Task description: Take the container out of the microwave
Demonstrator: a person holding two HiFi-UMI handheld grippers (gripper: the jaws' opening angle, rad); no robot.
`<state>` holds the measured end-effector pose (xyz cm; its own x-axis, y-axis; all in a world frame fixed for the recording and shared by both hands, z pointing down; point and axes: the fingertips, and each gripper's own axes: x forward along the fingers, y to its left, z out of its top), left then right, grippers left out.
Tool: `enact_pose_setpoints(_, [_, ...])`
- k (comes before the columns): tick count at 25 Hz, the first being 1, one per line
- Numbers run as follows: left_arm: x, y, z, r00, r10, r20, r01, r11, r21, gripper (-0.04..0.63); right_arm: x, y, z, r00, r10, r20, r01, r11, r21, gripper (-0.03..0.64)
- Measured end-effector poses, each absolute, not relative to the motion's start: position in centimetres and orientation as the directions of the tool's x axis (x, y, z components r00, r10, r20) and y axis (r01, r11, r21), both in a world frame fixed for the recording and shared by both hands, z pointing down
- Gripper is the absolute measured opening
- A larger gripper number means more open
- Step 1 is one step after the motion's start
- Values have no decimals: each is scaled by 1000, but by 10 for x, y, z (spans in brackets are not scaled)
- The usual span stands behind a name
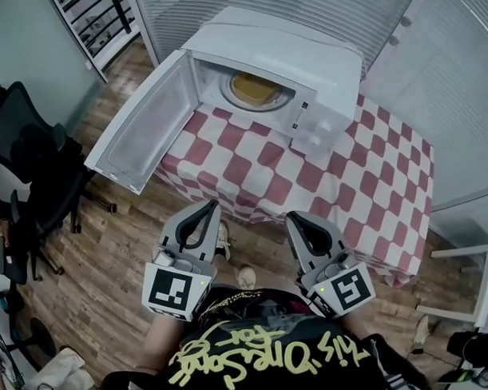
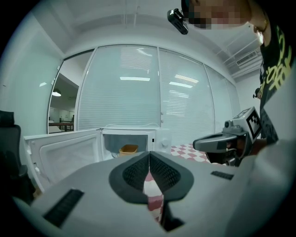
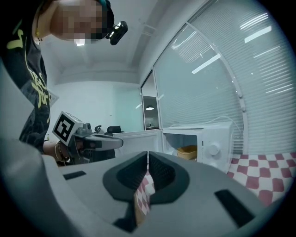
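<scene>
Head view, looking steeply down: white microwave [image 1: 303, 60] on a red-and-white checked tablecloth [image 1: 339, 171], door [image 1: 138, 126] swung fully open to the left. Inside, on the round glass plate [image 1: 227, 97], a yellow container [image 1: 252, 87], in the cavity and untouched. Left gripper [image 1: 210, 207] and right gripper [image 1: 298, 220] side by side low in the picture, just short of the tablecloth's near edge, well apart from the microwave, both pointing toward it. Marker cube on the back of each. Wooden floor [image 1: 111, 267] below, black office chair [image 1: 35, 157] off to the left.

Left gripper view: 2 jaws pressed together, dark pads meeting at the tips, nothing held between them; only a strip of checked tablecloth showing through the gap beneath. Beyond the tips, open door, cavity and yellow container almost straight ahead; right gripper at the right side of the picture.

Right gripper view: 2 jaws shut against each other, empty. Microwave ahead and slightly to the right, container visible in the open cavity, left gripper off to the left. White blinds [image 3: 217, 78] behind the microwave.
</scene>
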<state>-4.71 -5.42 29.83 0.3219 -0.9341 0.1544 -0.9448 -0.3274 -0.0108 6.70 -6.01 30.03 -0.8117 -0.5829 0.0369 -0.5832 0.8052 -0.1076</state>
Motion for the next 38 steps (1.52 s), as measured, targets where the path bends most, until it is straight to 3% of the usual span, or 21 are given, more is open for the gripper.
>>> enact_pose_setpoints(32, [-111, -237, 325, 505, -832, 230, -851, -524, -27, 9, -11, -217, 306, -686, -723, 84, -727, 676, -121, 11])
enact_pose_setpoints(38, [-113, -268, 324, 544, -822, 166, -835, -551, 8, 8, -26, -239, 312, -646, -760, 70, -762, 636, -122, 11])
